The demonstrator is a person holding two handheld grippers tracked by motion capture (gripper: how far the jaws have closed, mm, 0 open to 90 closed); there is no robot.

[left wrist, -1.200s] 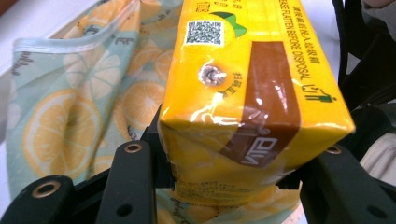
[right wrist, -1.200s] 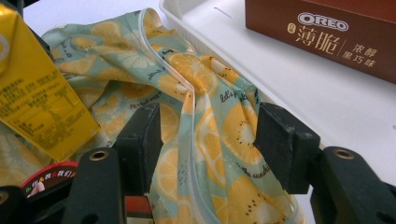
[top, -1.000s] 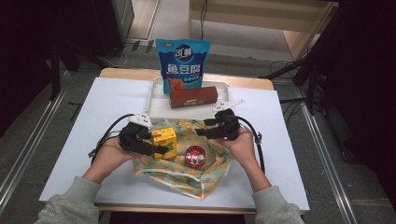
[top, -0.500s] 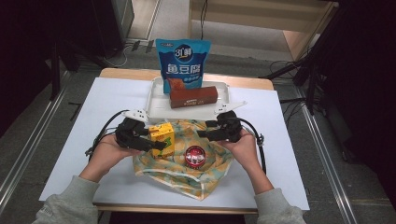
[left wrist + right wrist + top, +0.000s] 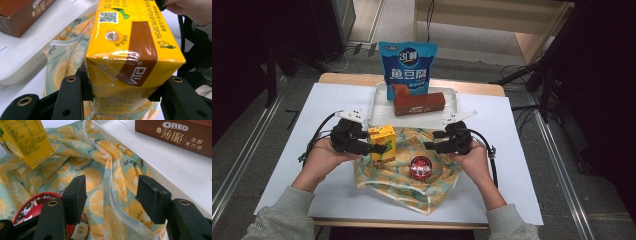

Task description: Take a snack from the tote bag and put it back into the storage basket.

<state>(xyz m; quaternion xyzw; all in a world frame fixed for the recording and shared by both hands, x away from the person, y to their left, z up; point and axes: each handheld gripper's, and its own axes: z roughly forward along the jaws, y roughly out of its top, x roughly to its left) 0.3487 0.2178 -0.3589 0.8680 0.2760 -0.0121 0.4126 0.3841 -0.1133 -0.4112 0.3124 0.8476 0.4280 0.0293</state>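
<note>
A yellow drink carton (image 5: 382, 142) is held over the left part of a lemon-patterned bag (image 5: 404, 180), with my left gripper (image 5: 371, 148) shut on it. In the left gripper view the carton (image 5: 125, 50) sits clamped between both jaws of the left gripper (image 5: 122, 87), its top end pointing away. My right gripper (image 5: 433, 147) is at the bag's right rim. Its jaws stand open in the right gripper view (image 5: 113, 195), with the bag's clear zip edge (image 5: 110, 192) running between them untouched. A red round tin (image 5: 421, 166) lies in the bag's middle.
Behind the bag, a white tray (image 5: 379, 97) carries a brown Oreo box (image 5: 419, 102) and an upright blue snack pouch (image 5: 408, 67). The white table top (image 5: 512, 165) is bare to the left and right of the hands. Cables trail from both grippers.
My left gripper has lifted the carton a little above the bag. The right gripper has stayed at the bag's rim.
</note>
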